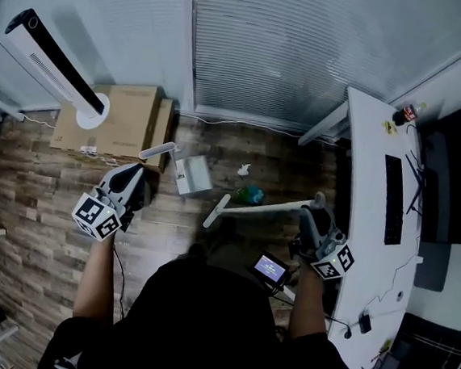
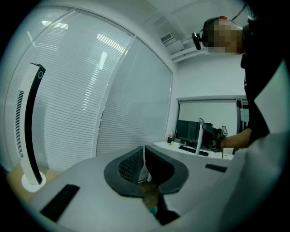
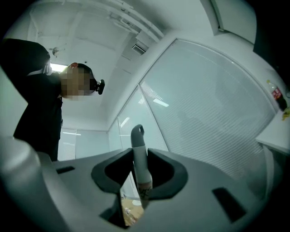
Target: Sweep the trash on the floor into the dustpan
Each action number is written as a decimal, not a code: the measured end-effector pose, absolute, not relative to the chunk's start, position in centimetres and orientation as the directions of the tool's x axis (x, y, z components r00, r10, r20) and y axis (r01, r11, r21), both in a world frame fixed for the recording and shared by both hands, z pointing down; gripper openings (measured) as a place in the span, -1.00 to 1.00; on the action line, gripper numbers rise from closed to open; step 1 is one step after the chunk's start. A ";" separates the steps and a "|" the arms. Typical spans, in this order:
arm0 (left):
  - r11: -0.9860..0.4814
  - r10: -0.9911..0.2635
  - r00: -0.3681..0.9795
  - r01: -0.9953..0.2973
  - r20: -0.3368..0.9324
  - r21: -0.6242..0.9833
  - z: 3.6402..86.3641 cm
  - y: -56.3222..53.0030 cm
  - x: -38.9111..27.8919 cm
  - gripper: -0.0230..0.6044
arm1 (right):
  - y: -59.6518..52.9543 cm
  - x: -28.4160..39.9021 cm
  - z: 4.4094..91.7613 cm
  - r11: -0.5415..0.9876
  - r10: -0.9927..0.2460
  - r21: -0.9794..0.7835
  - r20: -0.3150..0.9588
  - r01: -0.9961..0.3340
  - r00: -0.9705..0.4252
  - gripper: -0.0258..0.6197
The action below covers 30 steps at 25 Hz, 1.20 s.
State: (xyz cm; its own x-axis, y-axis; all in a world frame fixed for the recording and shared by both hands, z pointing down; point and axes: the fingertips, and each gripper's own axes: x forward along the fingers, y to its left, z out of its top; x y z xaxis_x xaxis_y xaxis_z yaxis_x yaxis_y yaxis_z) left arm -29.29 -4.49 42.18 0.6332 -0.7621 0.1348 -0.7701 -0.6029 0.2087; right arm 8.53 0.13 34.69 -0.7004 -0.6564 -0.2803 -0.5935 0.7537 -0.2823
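1. The left gripper [image 1: 137,173] has its fingers pressed almost fully together. In the left gripper view only a thin white sliver shows between the dark pads [image 2: 131,165].
2. The white dustpan [image 1: 192,174] sits at 3 o'clock of the left fingertips, just beside them. Its flat handle runs from those fingertips toward 2 o'clock before meeting the pan. The pinch is on this handle. Whether the pan touches the wooden floor [image 1: 43,194] cannot be told.
3. The right gripper [image 1: 312,217] is clamped on the broom [image 1: 260,209]. In the right gripper view the white shaft stands upright between the two pads, touching both. Its grey hooked cap pokes out past the fingertips at 12 o'clock.
4. In the head view the broom stretches from the right fingers toward 9 o'clock. Its far end lies at 5 o'clock of the dustpan, near it but apart.
5. Two bits of trash lie between the grippers. A crumpled white scrap [image 1: 243,170] is at 3 o'clock of the dustpan, and a teal piece [image 1: 250,194] is at 4 o'clock. The teal piece sits just above the broom shaft, and both bits are well apart from either set of fingers.
6. A cardboard box [image 1: 132,113] and a tower fan [image 1: 56,56] stand at 11 o'clock of the left gripper. A white desk [image 1: 367,168] runs along the right side.
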 end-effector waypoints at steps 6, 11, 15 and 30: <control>-0.615 -0.741 0.610 -0.784 0.280 0.083 43.4 -8.7 -28.2 -0.81 | -5.5 9.4 34.8 0.816 -0.574 -0.281 -0.288 -0.506 -0.766 -0.60; -0.660 -0.679 0.579 -0.751 0.451 -0.030 45.6 -11.4 -27.9 -0.68 | -9.6 11.4 35.0 0.843 -0.529 -0.276 -0.280 -0.461 -0.801 -0.60; -0.744 -0.558 0.552 -0.663 0.619 -0.080 48.9 -12.3 -28.2 -0.52 | -11.8 12.3 35.4 0.856 -0.502 -0.284 -0.250 -0.433 -0.828 -0.60; -0.880 -0.145 0.401 -0.470 0.904 0.068 65.0 -15.5 -29.4 -0.37 | -14.4 21.2 41.0 0.818 -0.551 -0.291 -0.149 -0.496 -0.821 -0.59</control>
